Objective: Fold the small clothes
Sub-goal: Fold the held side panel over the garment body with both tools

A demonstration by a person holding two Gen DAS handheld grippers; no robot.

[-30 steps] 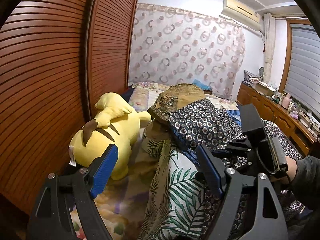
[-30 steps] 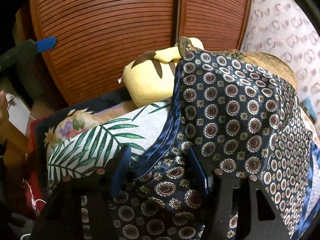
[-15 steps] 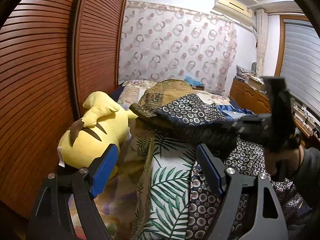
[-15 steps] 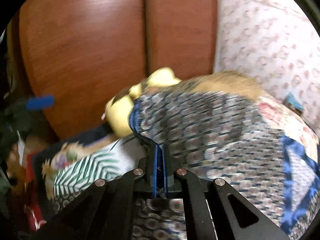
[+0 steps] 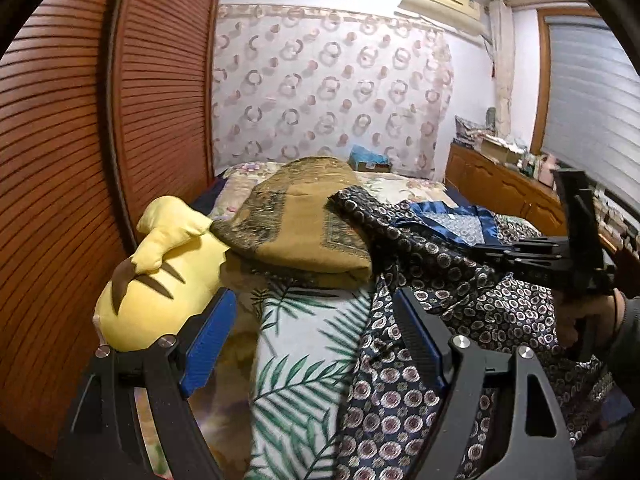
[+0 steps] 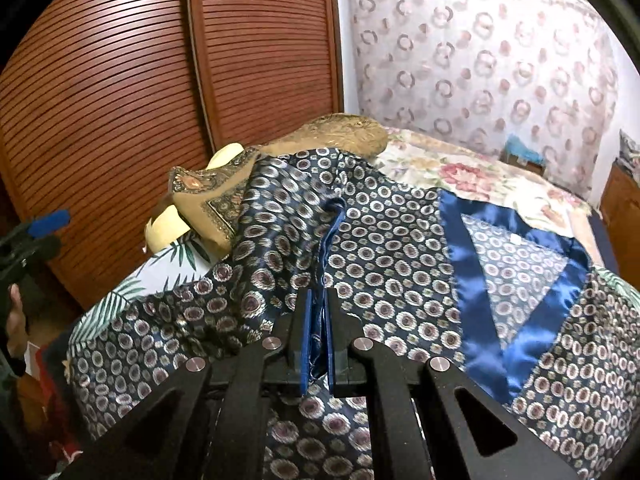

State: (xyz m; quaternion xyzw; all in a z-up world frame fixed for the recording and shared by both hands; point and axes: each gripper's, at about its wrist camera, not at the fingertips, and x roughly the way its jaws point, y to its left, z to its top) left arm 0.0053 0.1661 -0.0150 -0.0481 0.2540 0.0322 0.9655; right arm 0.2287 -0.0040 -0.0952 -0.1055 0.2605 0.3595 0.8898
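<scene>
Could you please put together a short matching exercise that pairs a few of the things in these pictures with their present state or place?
Things:
1. right gripper
2. left gripper
3. yellow plush toy
4. tan folded cloth

States or places:
A. jaws apart, nothing between them
B. lies beside the wooden slatted doors
C. shut on the blue satin edge of the navy patterned garment
D. rests on the bed behind the garment, one corner over the toy

Pairs: 1-C, 2-A, 3-B, 4-D
</scene>
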